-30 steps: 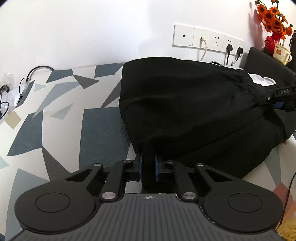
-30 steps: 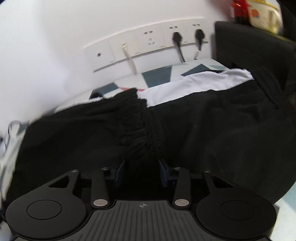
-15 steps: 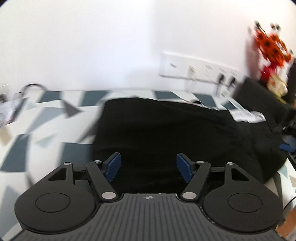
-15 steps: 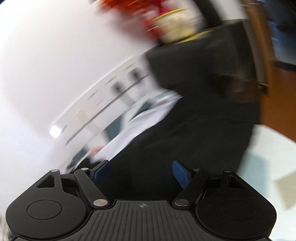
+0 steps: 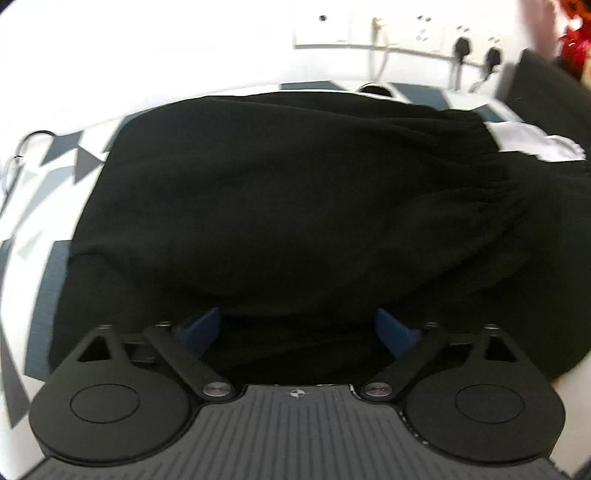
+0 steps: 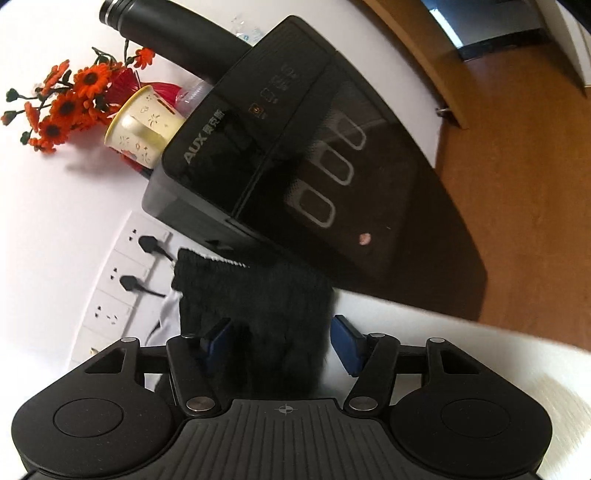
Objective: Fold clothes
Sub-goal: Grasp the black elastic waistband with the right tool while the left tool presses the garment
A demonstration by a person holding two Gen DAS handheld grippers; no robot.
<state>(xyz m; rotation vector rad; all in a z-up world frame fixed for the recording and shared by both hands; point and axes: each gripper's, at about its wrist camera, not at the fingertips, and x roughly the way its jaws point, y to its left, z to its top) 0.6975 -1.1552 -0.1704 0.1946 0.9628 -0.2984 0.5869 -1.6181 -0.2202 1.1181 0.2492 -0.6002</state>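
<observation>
Left wrist view first: we see the left gripper [image 5: 297, 326] with its blue pads [image 5: 201, 326] set far apart and the jaws opening; the black garment [image 5: 288, 206] lies under and ahead of them, but neither pad presses on the cloth, so we note nothing held. The garment is spread wide over the patterned table cover [image 5: 48, 266], white with grey and blue shapes; a gathered, ribbed band runs along its right part, and a white piece of cloth [image 5: 535, 142] shows at the far right edge of it. Behind, on the white wall, a row of sockets [image 5: 369, 33] carries two black plugs; the frame is somewhat blurred.

Right wrist view, strongly rolled: we see the right gripper [image 6: 277, 341] part open with the jaws closing; a dark ribbed fold of the garment [image 6: 258, 302] stands between the pads [image 6: 345, 345]; the left pad sits against the cloth, the right pad shows a sliver of gap, so we cannot tell whether the fold is truly gripped. Just beyond the fold stands a black appliance [image 6: 295, 155] marked AUX; beside it a cream mug [image 6: 142, 133], orange artificial flowers [image 6: 66, 103] and a black flask [image 6: 177, 29]; wall sockets [image 6: 125, 273] with plugs at left; wooden floor [image 6: 517, 166] at right.
</observation>
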